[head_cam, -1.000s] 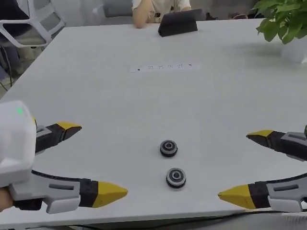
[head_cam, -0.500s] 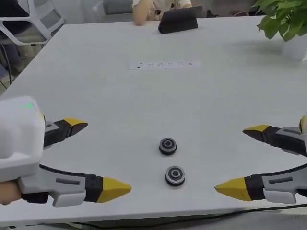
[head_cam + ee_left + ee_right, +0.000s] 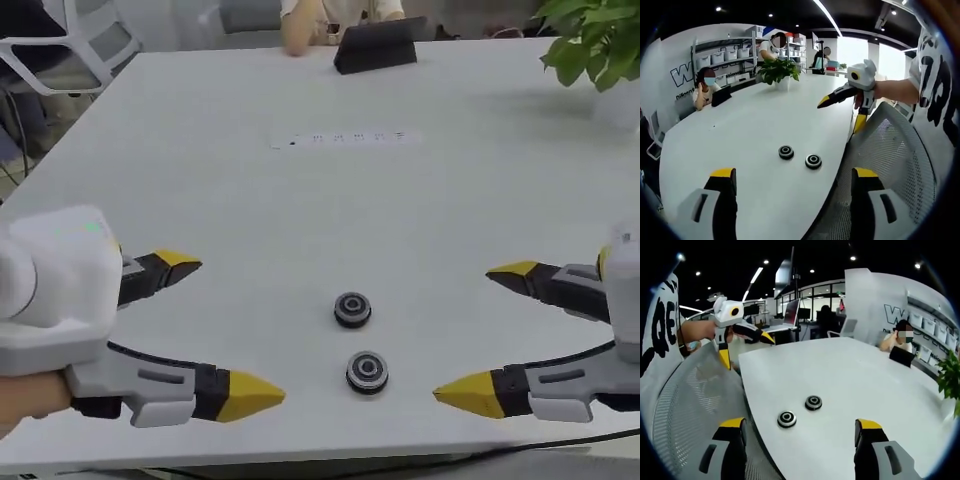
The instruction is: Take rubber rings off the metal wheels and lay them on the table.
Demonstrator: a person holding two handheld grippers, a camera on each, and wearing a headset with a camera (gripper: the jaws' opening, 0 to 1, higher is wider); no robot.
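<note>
Two small metal wheels with dark rubber rings lie flat on the white table [image 3: 200, 180]: a farther wheel [image 3: 352, 309] and a nearer wheel [image 3: 367, 371] close to the front edge. My left gripper [image 3: 232, 328] hovers to their left, open and holding nothing. To their right, my right gripper [image 3: 470, 332] is open too and just as bare. In the left gripper view the farther wheel [image 3: 786, 152] and nearer wheel [image 3: 813, 161] lie ahead of my left gripper [image 3: 794, 174]. The right gripper view has the farther wheel [image 3: 813, 402] and nearer wheel [image 3: 787, 419] ahead of my right gripper [image 3: 800, 422].
A black tablet stand [image 3: 375, 45] and a seated person are at the table's far end. A potted plant [image 3: 595, 40] stands at the far right. A pale strip with marks [image 3: 345, 138] lies mid-table. An office chair [image 3: 70, 50] is at the far left. The table's front edge runs just below the wheels.
Both grippers have edged inward toward the wheels, still open. The wheels have not moved; the head view has shifted slightly.
</note>
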